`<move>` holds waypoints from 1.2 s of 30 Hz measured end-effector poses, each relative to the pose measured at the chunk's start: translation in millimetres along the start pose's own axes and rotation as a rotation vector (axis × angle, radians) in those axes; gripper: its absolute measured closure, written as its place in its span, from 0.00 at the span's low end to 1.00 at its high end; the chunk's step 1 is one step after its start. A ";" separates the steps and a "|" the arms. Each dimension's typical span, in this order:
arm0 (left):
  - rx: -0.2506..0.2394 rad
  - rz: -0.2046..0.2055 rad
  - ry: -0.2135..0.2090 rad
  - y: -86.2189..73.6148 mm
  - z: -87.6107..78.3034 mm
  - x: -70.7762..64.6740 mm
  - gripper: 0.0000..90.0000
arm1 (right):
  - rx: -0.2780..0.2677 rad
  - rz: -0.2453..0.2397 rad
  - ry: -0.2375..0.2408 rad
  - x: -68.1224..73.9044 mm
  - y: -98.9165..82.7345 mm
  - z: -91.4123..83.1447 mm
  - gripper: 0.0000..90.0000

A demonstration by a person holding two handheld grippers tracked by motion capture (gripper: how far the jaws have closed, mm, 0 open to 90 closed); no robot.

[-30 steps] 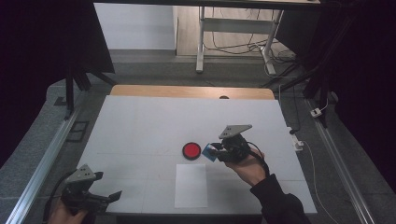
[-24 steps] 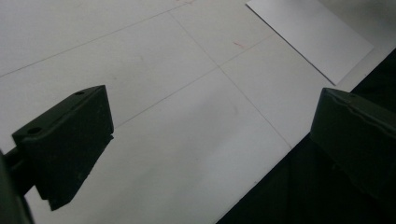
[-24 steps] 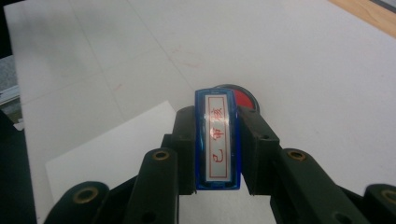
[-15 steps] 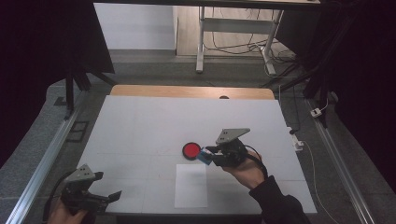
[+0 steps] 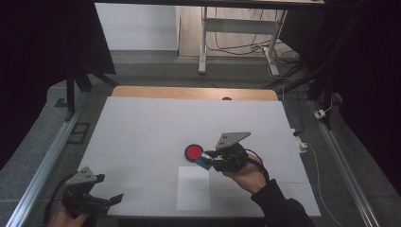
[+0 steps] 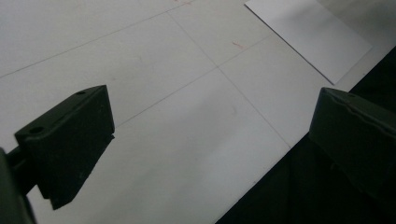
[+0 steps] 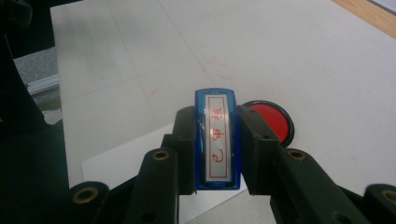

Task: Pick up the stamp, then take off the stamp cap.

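Right gripper (image 7: 217,149): jaws clamped on the blue stamp (image 7: 218,140), label side toward its camera, carried just above the table beside the red ink pad (image 5: 193,152). Against the frames a second back, it has drifted slightly toward the near edge, from beside the pad toward the white paper sheet (image 5: 194,188). Judgement: inking likely done, pressing on the paper comes next.
Left gripper (image 5: 90,201): jaws wide apart, nothing between them, idle at the near left corner.
White table (image 5: 142,127): otherwise bare.
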State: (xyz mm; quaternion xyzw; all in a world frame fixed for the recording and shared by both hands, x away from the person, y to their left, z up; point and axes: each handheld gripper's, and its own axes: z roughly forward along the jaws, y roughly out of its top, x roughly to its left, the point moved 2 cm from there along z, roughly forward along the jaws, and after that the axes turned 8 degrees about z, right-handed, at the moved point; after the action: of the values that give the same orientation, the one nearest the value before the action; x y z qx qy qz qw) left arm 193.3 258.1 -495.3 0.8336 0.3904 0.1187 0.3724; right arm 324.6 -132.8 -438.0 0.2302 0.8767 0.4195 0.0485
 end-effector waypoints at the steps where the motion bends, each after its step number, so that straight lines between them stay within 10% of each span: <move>1: 0.002 0.002 -0.004 0.0 0.1 0.0 0.02 | 0.001 0.000 0.000 -0.4 0.0 -0.1 0.79; 10: 0.011 -0.021 -0.043 1.5 1.5 2.5 0.01 | 0.006 0.010 -0.001 -2.7 1.4 -0.8 0.79; 36: -0.056 0.098 -0.087 31.9 23.5 7.2 0.00 | -0.001 0.008 0.017 -4.8 4.8 -5.7 0.79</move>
State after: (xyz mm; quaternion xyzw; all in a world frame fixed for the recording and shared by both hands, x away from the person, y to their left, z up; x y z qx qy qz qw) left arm 227.5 237.6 -489.6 0.8453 0.3292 0.1112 0.4057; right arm 329.1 -136.4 -431.2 0.2300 0.8759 0.4222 0.0394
